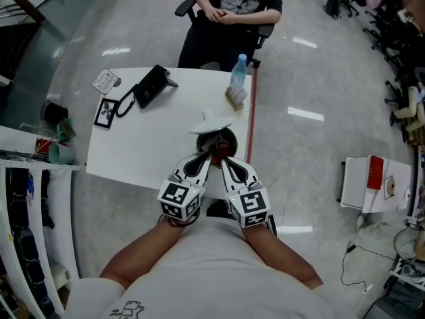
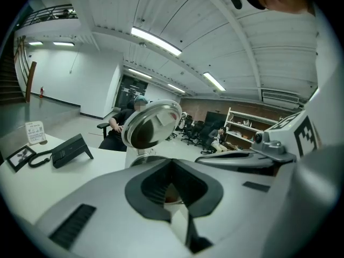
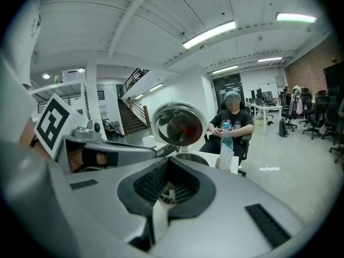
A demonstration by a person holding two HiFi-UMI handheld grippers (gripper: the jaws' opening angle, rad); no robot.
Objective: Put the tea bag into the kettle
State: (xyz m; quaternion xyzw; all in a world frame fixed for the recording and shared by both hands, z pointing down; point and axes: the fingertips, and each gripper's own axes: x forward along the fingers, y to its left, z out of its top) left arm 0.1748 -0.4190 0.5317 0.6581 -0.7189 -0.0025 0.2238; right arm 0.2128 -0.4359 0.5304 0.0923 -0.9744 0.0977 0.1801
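Observation:
The kettle (image 1: 228, 138) stands on the white table (image 1: 146, 145) near its front right corner, with its shiny lid (image 1: 212, 119) tipped up and open. My left gripper (image 1: 210, 157) and right gripper (image 1: 223, 158) meet tip to tip just over the kettle's near rim, with a small red tea bag packet (image 1: 218, 151) between them. In the left gripper view the left gripper (image 2: 174, 195) is shut on a thin white strip (image 2: 180, 219) of it. In the right gripper view the right gripper (image 3: 164, 195) is shut on a similar strip (image 3: 158, 219). The lid (image 2: 152, 123) (image 3: 179, 123) rises right ahead of both.
A water bottle (image 1: 238, 72) and a small bag (image 1: 236, 97) stand at the table's far right. A desk phone (image 1: 151, 85), a photo frame (image 1: 105, 111) and a card (image 1: 105, 80) lie at the far left. A person (image 1: 232, 12) sits beyond the table.

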